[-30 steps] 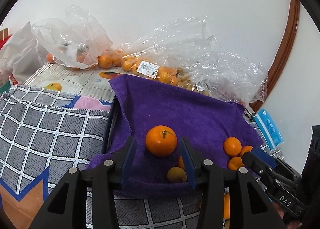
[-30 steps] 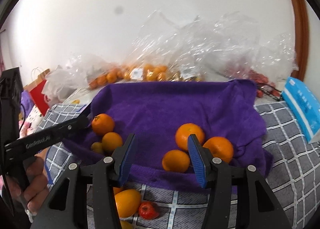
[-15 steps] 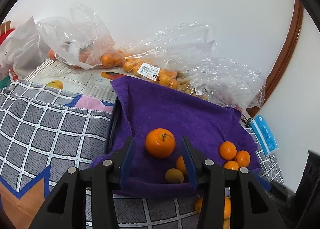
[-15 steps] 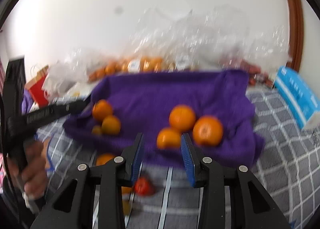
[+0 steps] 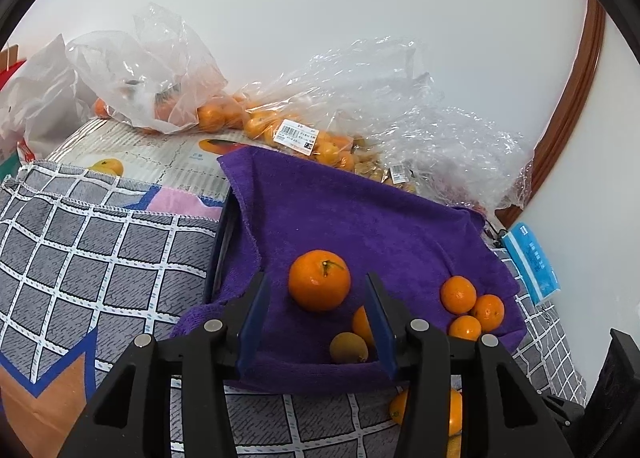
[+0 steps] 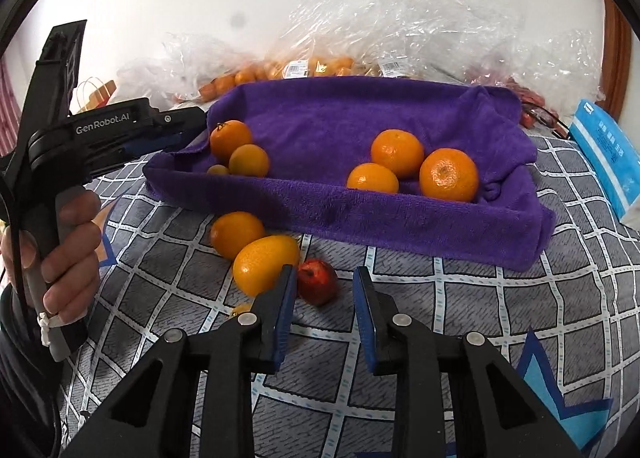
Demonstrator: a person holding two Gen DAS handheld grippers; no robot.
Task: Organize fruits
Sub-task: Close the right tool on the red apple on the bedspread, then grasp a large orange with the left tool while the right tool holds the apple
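Right gripper (image 6: 324,290) hangs low in the frame's centre, fingers spread, nothing between them, a small red fruit (image 6: 318,281) just beyond the tips. Left gripper (image 5: 316,298), fingers also spread, frames an orange (image 5: 319,280) lying on the purple towel (image 5: 352,218).

The left hand-held gripper (image 6: 188,126), seen in the right wrist view, carries white lettering "GenRobot.AI" along its black body. White barcode price labels (image 5: 298,137) stick to the clear fruit bags (image 5: 320,110) behind the purple towel, their print too small to read. The blue packet (image 6: 604,154) bears white characters that are not legible.
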